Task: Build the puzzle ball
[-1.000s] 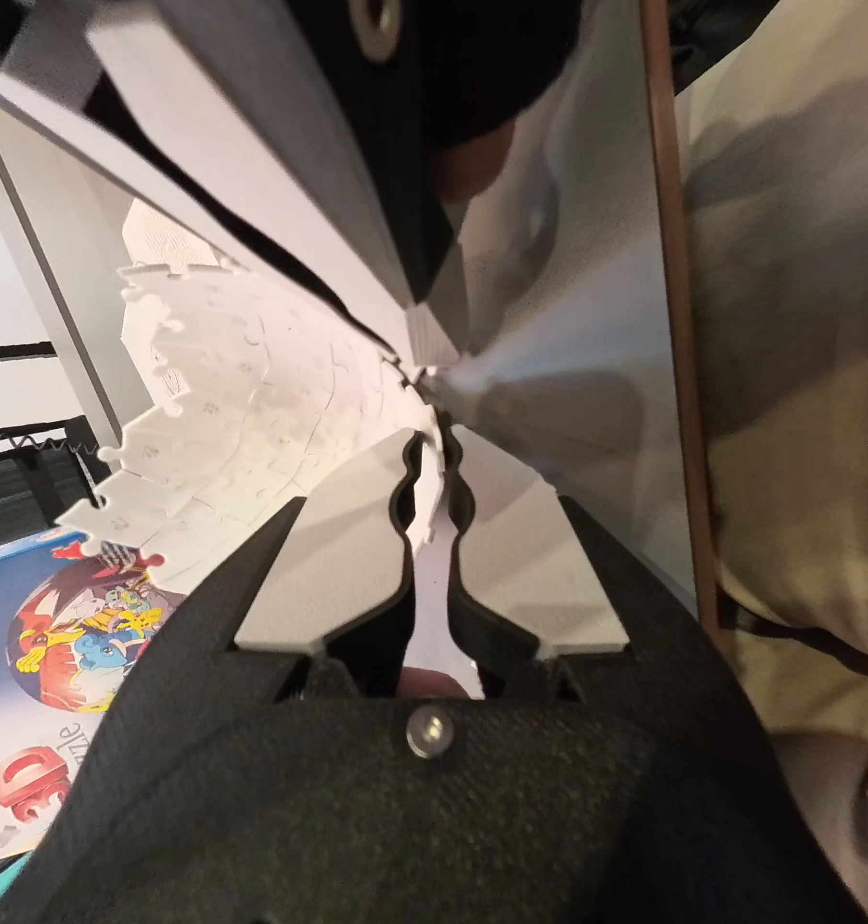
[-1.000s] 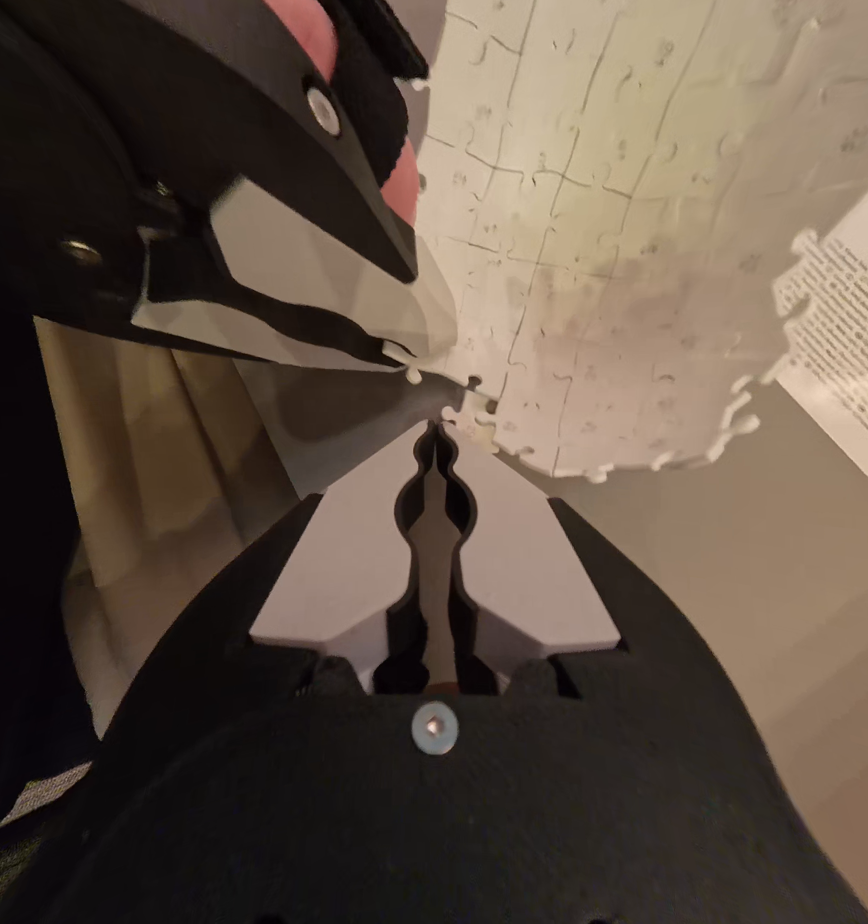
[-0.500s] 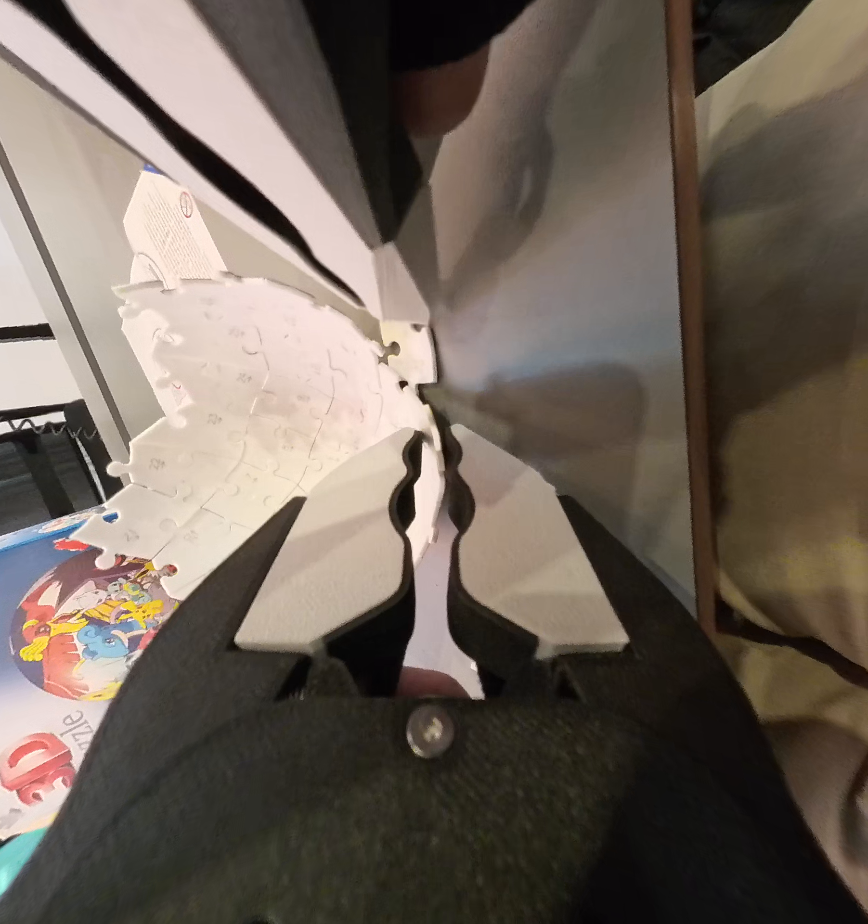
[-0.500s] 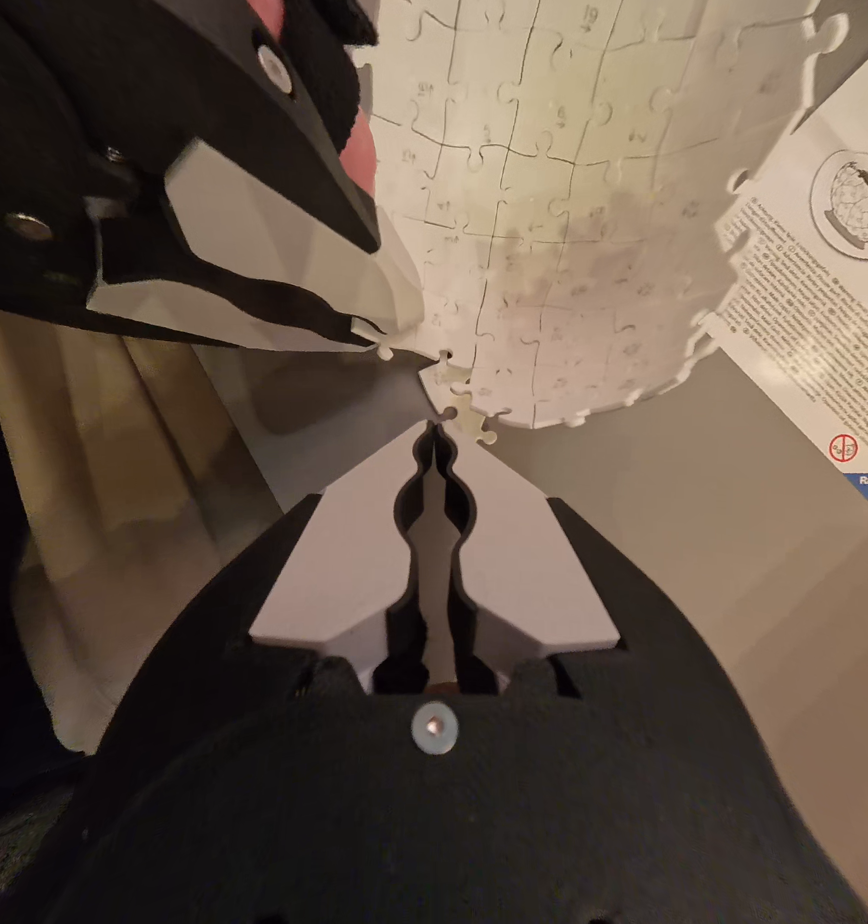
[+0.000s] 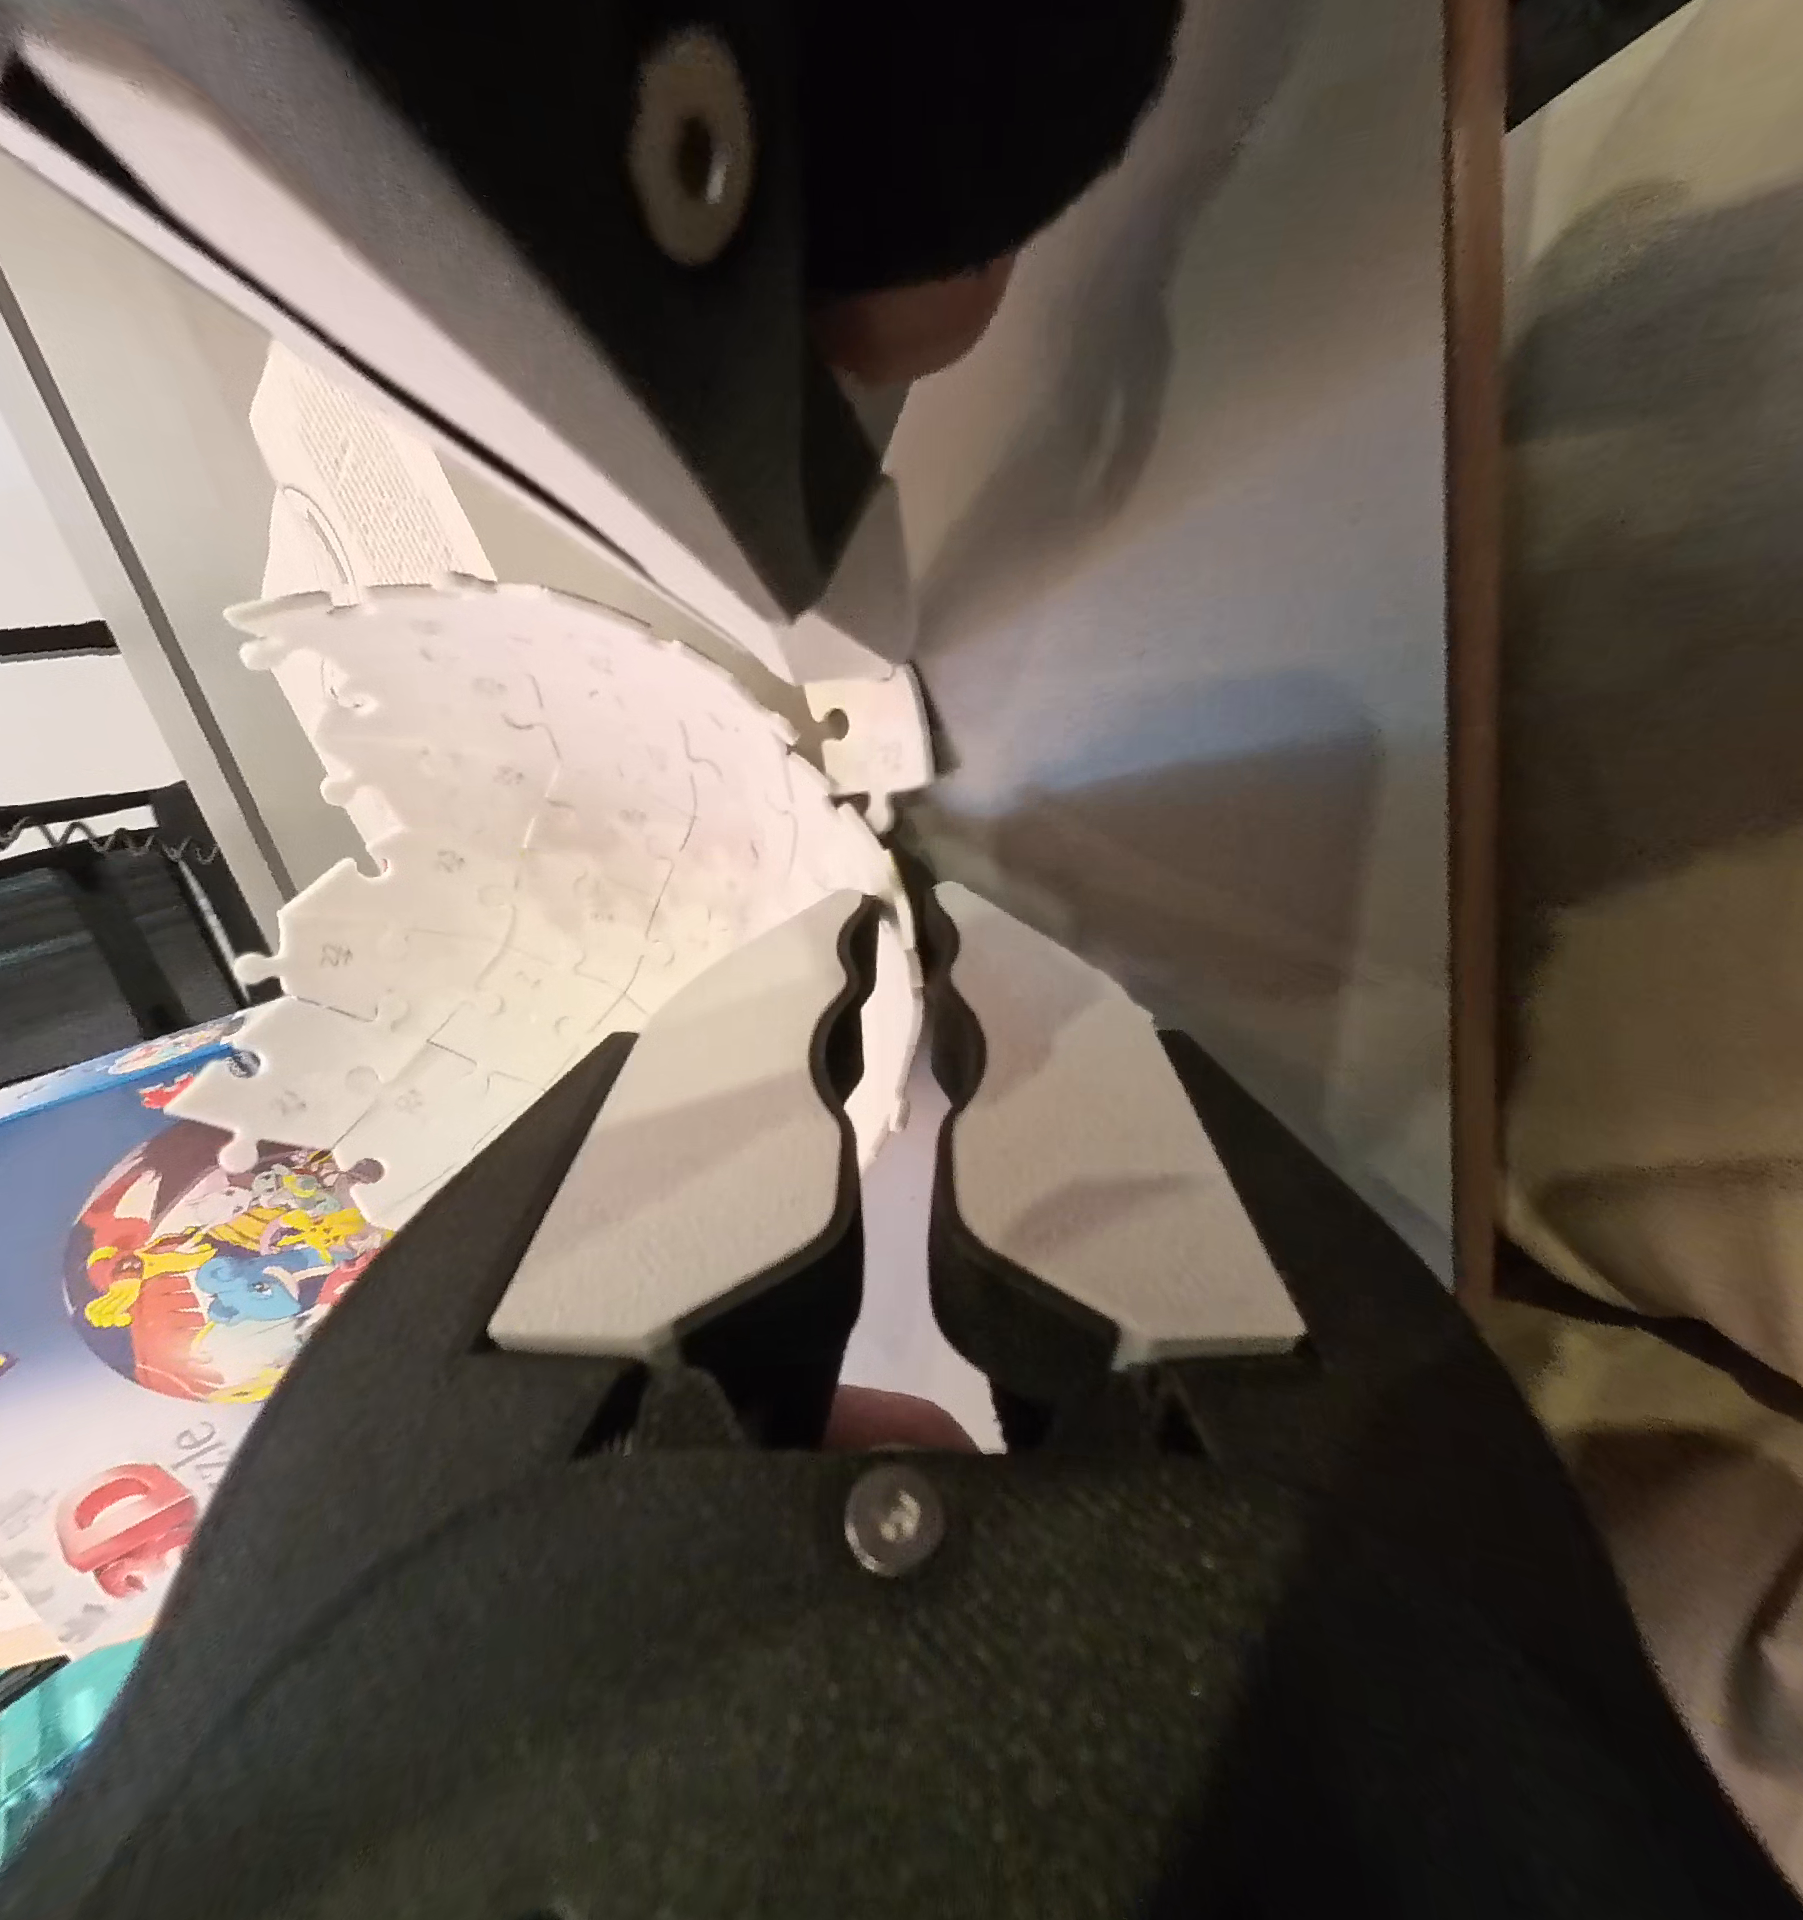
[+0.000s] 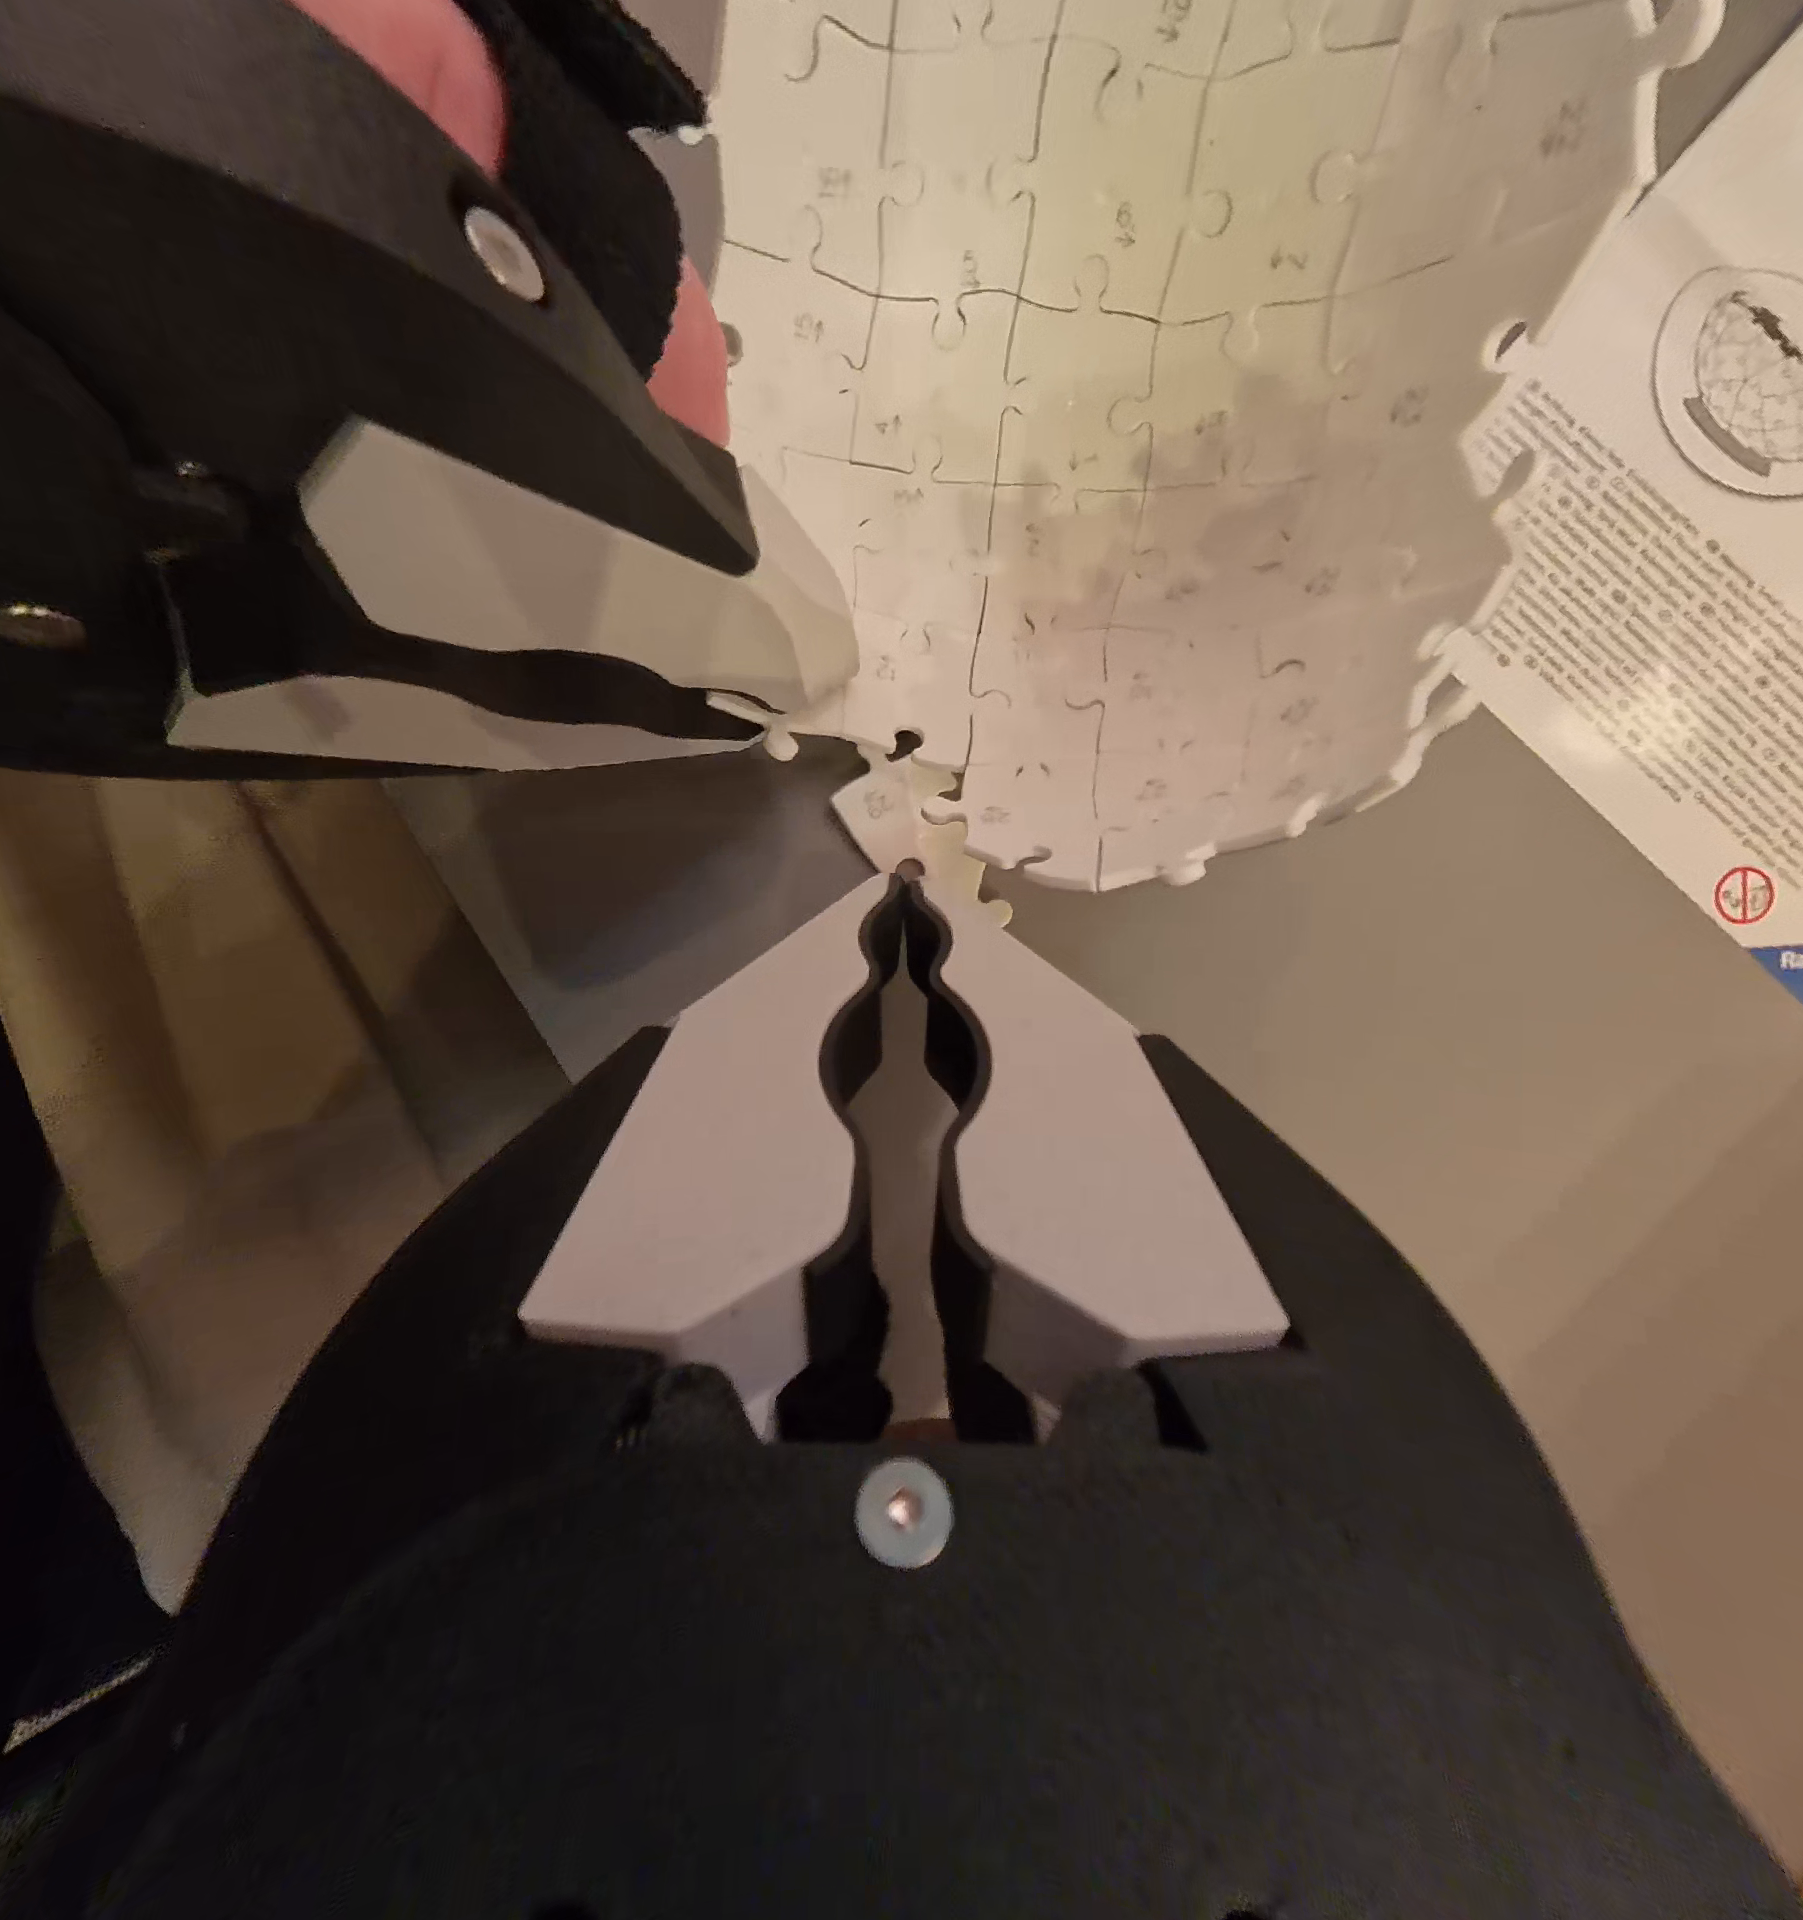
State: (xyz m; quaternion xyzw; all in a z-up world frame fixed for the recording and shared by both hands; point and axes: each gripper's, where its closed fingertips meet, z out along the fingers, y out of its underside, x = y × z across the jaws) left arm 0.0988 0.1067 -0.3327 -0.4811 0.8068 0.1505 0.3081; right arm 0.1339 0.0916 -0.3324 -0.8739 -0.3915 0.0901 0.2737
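The half-built puzzle ball is a white curved shell (image 5: 564,831) seen from its numbered inner side (image 6: 1084,416). My left gripper (image 5: 907,904) is shut on the shell's rim and holds it up; it shows at the upper left of the right wrist view (image 6: 762,722). My right gripper (image 6: 902,883) is shut on a single white puzzle piece (image 6: 876,805). It holds the piece against the shell's rim, right beside the left gripper's tips. From the left wrist view the right gripper (image 5: 855,644) comes in from above with the piece (image 5: 876,727) at its tip.
The colourful puzzle box (image 5: 97,1247) lies at the lower left. A printed instruction sheet (image 6: 1655,571) lies on the grey table (image 6: 1396,1143) behind the shell. The table's brown edge (image 5: 1473,623) and beige cloth (image 5: 1655,935) are at the right. The tips of one gripper are about 4 cm away from the tips of the other.
The right gripper has shifted slightly with its piece and now sits closer against the shell's rim. The left gripper has kept its hold on the shell.
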